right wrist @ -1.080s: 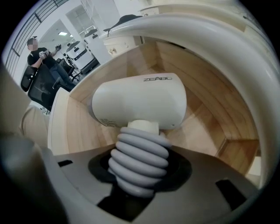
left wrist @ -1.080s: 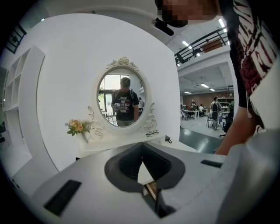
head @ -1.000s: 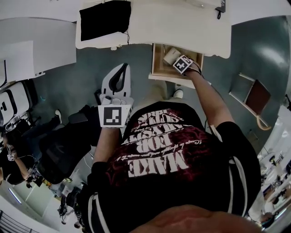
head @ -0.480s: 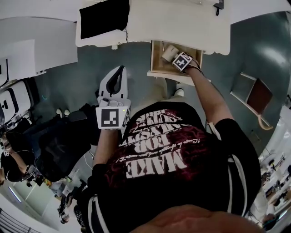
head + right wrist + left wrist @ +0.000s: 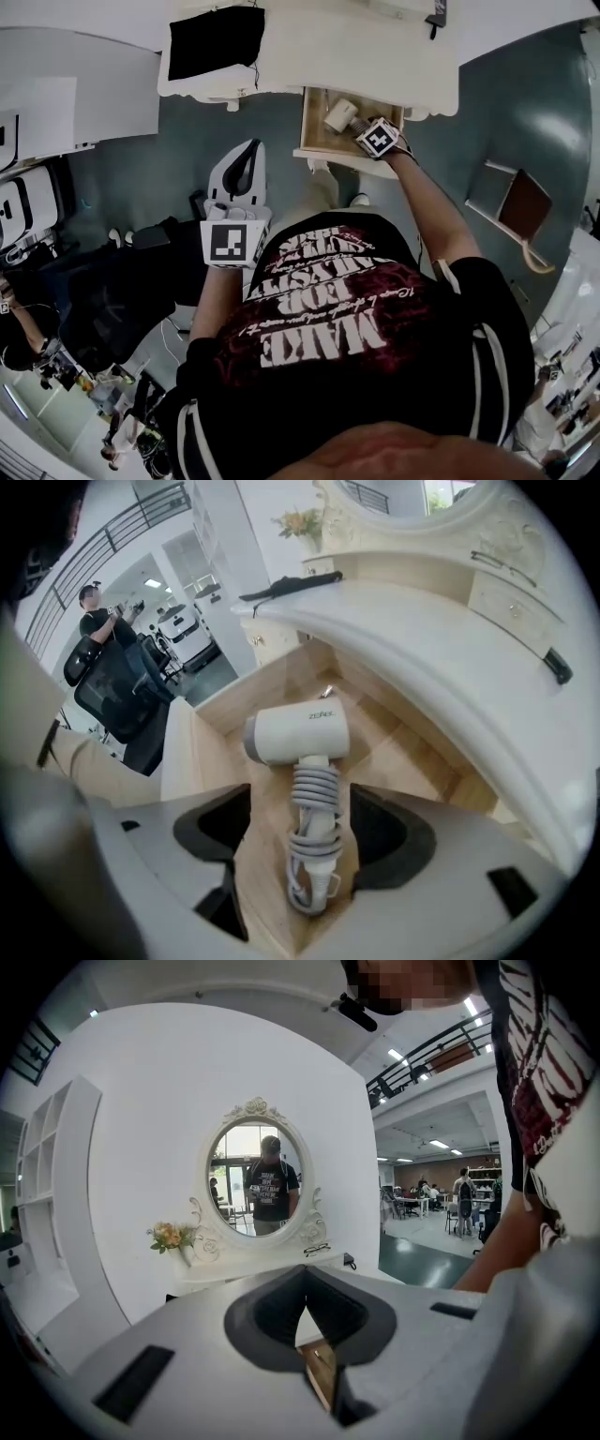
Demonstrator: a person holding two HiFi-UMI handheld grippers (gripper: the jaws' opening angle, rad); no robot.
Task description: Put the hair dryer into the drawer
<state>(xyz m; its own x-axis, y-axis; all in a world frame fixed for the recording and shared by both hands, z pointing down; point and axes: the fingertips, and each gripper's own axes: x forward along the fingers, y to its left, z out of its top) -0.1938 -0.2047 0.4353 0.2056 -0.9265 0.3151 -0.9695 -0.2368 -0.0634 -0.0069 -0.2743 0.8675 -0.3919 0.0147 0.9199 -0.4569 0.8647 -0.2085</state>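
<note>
Hair dryer (image 5: 298, 733) lies on the floor of the open drawer (image 5: 412, 752), cord wound round its handle. The right gripper (image 5: 309, 834) has just spread its jaws clear of it, so the placing looks done. The left gripper (image 5: 305, 1297) is closed and empty.

hair dryer (image 5: 298, 733): matt white plastic | drawer (image 5: 403, 747): pale smooth wood | tabletop (image 5: 422, 621): smooth white
</note>
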